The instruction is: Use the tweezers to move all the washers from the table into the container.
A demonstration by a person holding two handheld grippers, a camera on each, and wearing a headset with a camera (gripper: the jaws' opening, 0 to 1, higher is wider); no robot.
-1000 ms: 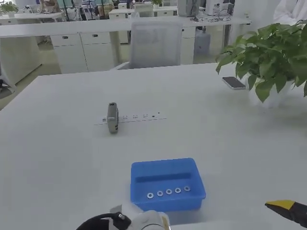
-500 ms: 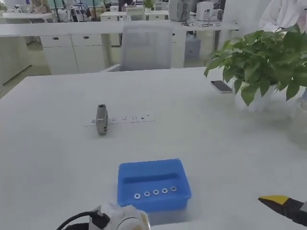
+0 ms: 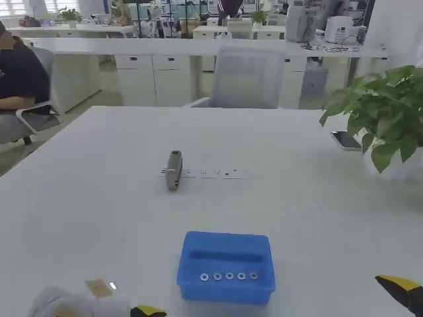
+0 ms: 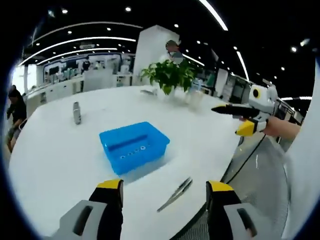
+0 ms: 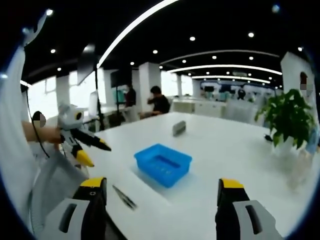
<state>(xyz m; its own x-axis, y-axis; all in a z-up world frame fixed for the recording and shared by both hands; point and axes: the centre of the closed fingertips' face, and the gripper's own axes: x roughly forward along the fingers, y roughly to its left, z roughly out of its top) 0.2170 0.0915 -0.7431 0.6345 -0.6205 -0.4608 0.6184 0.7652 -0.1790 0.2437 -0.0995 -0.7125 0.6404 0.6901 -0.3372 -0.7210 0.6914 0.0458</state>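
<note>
Tweezers (image 4: 175,194) near blue container (image 3: 225,291) holding washers (image 3: 229,276), grey device (image 3: 173,170), plant (image 3: 383,112) beyond

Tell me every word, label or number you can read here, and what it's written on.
No text in any view is readable.
On the table, beside the grey device: a row of small dark marks, too small to read.
On the blue container: no label visible.

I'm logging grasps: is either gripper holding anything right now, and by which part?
Nothing is held. The left gripper and right gripper both stand open and empty; the tweezers lie loose on the table near its edge.
</note>
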